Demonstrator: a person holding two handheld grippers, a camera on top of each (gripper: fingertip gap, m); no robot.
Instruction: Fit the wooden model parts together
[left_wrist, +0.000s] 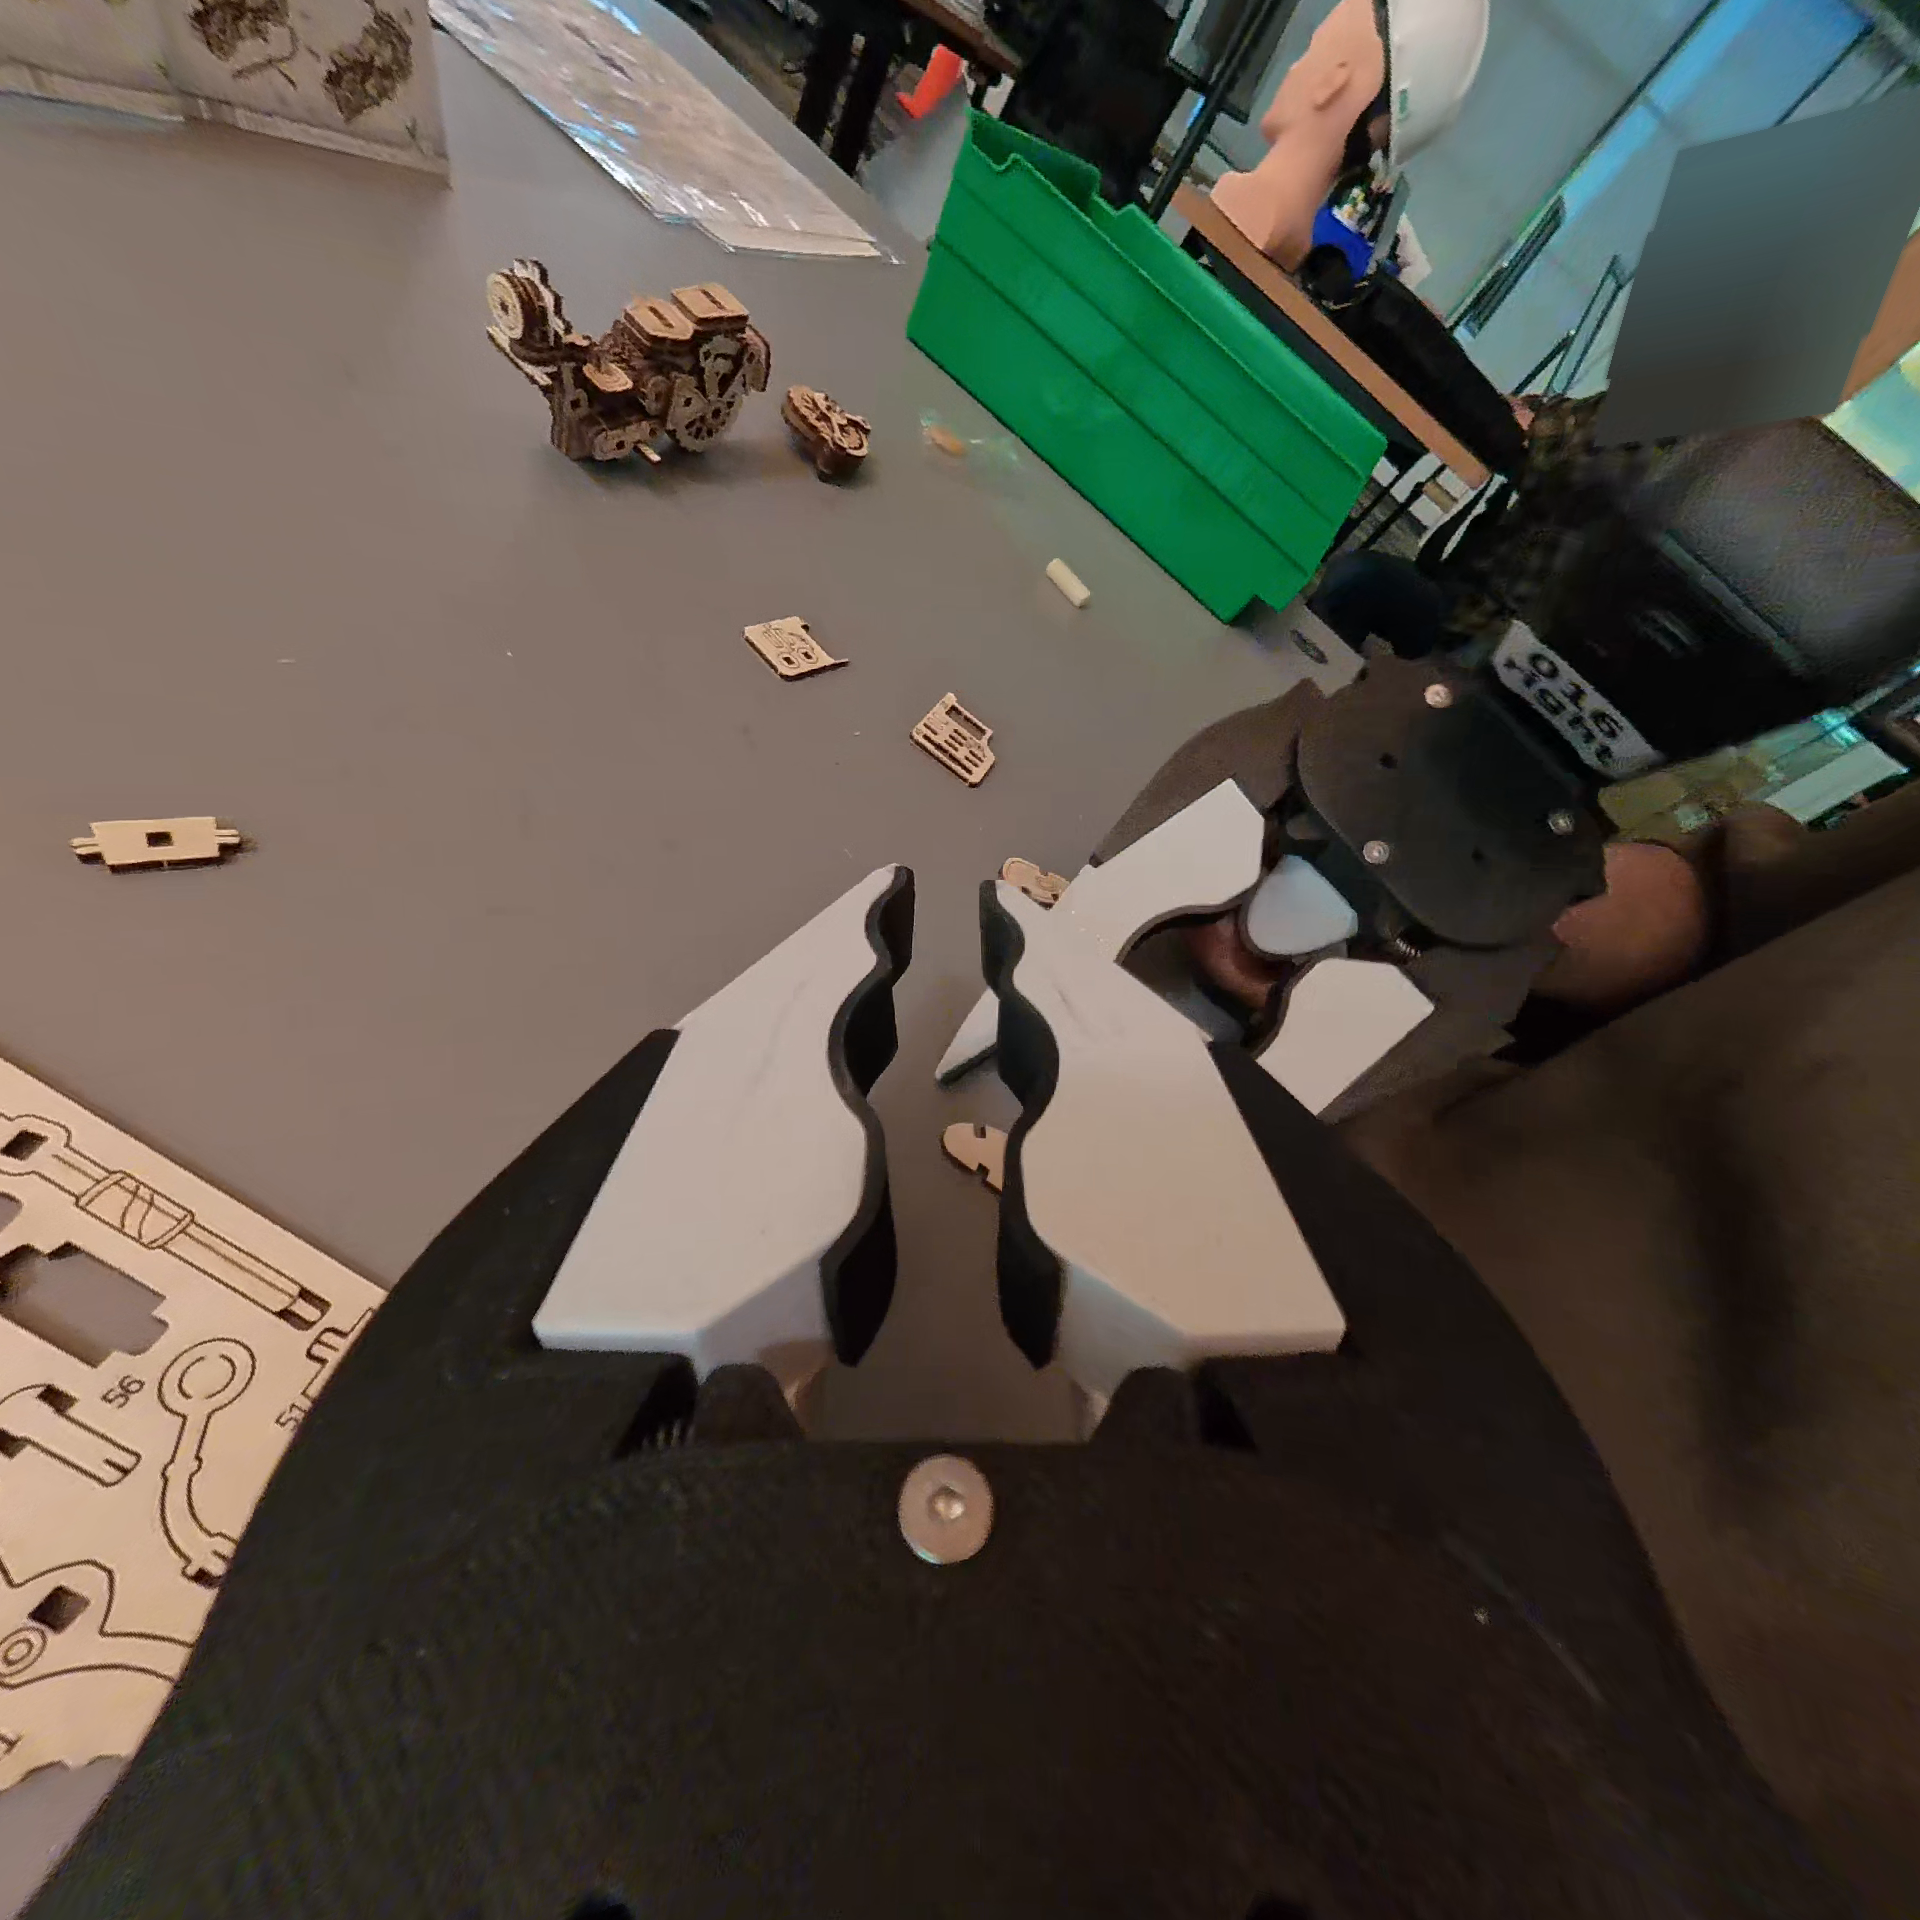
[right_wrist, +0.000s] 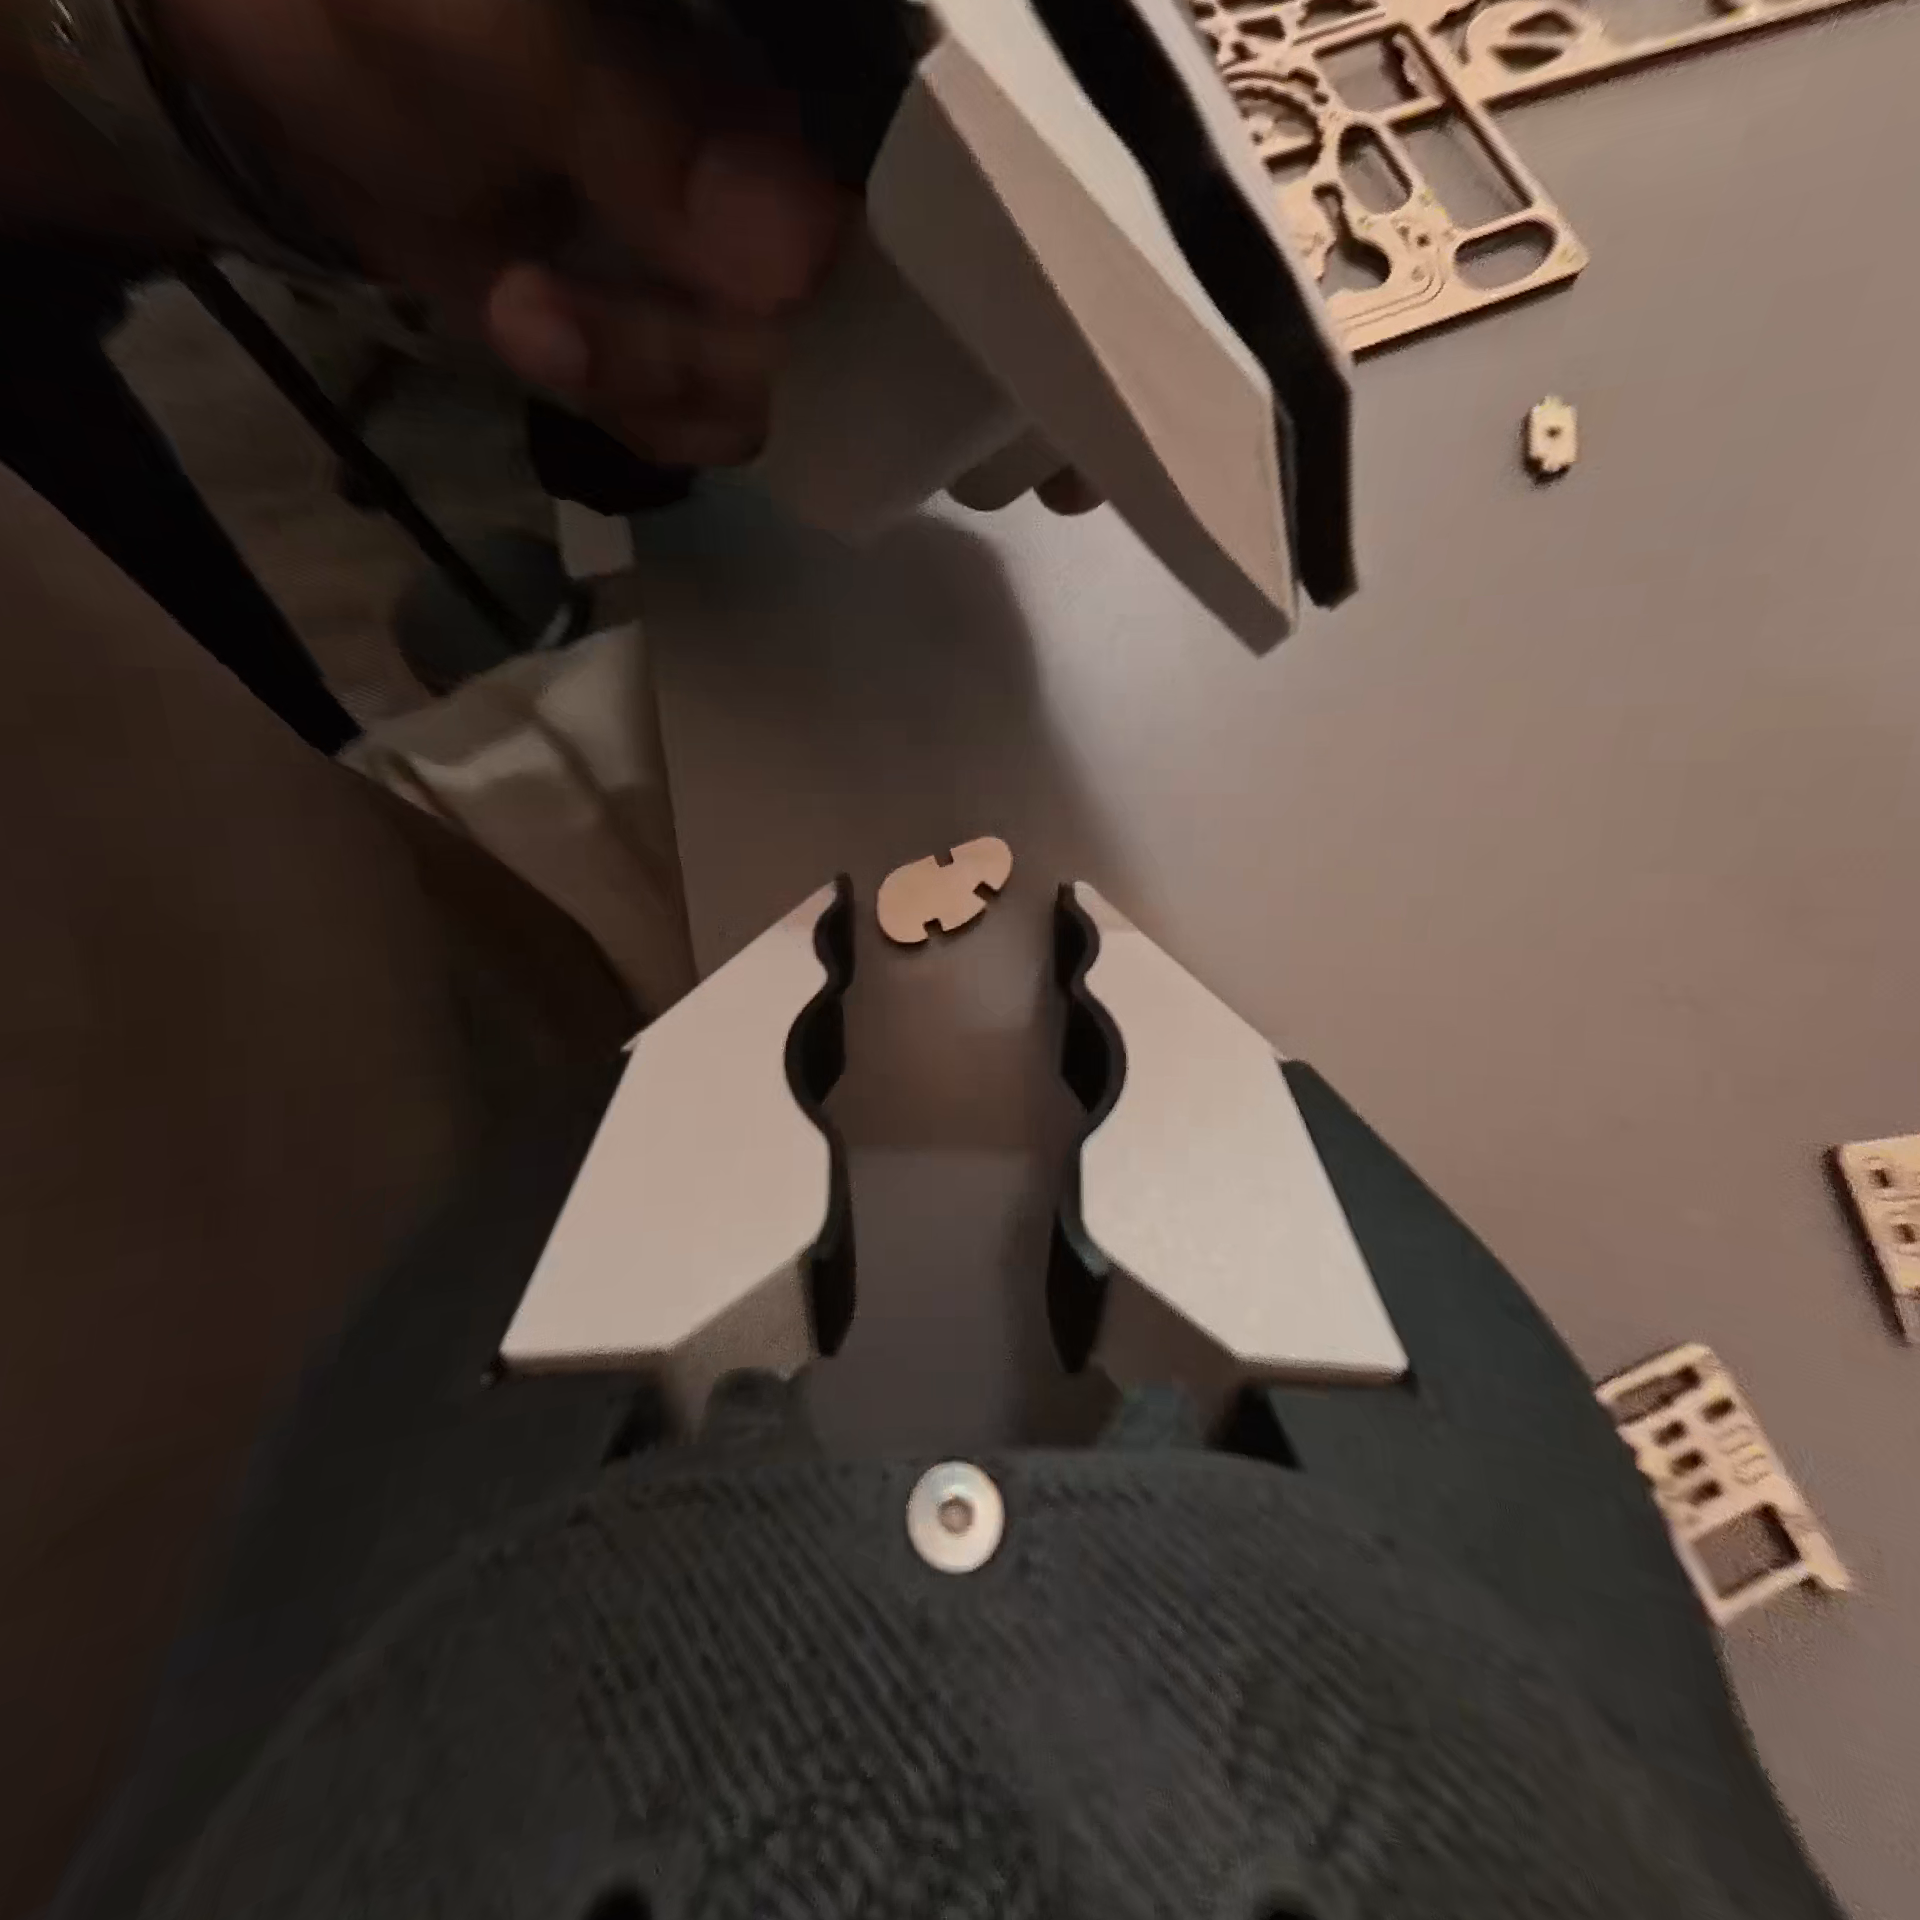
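Both grippers hang empty just over the grey table (left_wrist: 364, 644). Left gripper (left_wrist: 948, 904): jaws a narrow gap apart, holding nothing. Right gripper (right_wrist: 954, 899): jaws parted wider, empty too, with a small oval part (right_wrist: 943, 884) lying flat on the table just past its fingertips; in the left wrist view that part (left_wrist: 975, 1151) peeks from behind the left gripper's finger. A punched-out sheet (left_wrist: 114, 1382) lies at the near left edge.

Farther out, loose flat parts lie scattered well apart: a slotted bar (left_wrist: 156, 840) and two small plates (left_wrist: 952, 738) (left_wrist: 794, 648). Beyond them stands the half-built model (left_wrist: 634, 364), with a small sub-assembly (left_wrist: 827, 428) just beside it and a green bin (left_wrist: 1132, 405) behind.

By my reading, the model's core is built, but several parts remain to fit, and picking up the oval part looks like the step in hand.
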